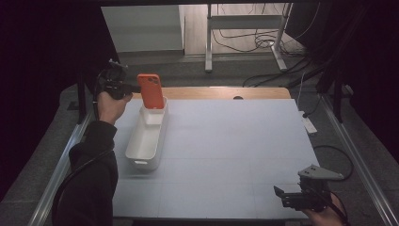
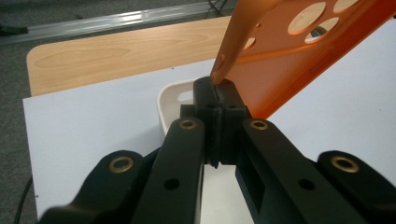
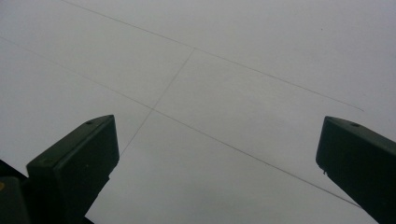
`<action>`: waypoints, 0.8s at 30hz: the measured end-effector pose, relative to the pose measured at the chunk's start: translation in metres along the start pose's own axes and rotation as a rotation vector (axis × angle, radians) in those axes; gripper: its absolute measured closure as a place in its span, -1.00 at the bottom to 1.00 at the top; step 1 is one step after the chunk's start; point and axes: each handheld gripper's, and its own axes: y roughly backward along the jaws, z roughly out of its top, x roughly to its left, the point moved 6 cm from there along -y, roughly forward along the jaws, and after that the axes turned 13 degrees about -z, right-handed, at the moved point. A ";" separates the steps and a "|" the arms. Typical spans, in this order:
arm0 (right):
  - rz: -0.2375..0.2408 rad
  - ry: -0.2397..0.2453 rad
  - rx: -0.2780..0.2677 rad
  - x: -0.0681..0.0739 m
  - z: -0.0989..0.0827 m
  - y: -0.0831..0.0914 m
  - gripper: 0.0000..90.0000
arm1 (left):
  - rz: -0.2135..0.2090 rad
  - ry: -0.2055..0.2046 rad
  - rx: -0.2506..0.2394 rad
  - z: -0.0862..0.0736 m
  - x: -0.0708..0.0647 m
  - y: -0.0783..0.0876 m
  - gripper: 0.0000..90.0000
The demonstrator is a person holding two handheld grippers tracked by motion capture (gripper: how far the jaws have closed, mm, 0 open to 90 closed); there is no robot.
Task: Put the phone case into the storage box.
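An orange phone case (image 1: 151, 91) stands upright over the far end of a long white bin (image 1: 147, 136) on the table's left side. My left gripper (image 1: 136, 88) is shut on the case's left edge. In the left gripper view the jaws pinch the orange phone case (image 2: 299, 56) by its thin edge, camera cut-outs at the top, with the white bin (image 2: 173, 100) just below. My right gripper (image 1: 283, 196) hovers low at the table's near right corner, open; in the right gripper view its two black fingertips (image 3: 77, 161) stand wide apart over the bare grey table (image 3: 224, 79).
A grey mat (image 1: 235, 150) covers the table; a strip of bare wood (image 1: 226, 92) runs along its far edge. A white power strip (image 1: 309, 124) and cables lie on the floor to the right. A metal desk frame (image 1: 244, 28) stands beyond the table.
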 end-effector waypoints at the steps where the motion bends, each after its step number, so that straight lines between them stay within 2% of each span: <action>1: 0.000 0.000 0.000 0.000 0.000 0.000 -1.00 | 0.002 0.002 0.001 0.000 0.001 -0.001 0.99; 24: 0.006 0.008 0.004 0.001 0.000 0.000 -1.00 | 0.009 0.042 0.040 -0.016 0.015 -0.028 0.99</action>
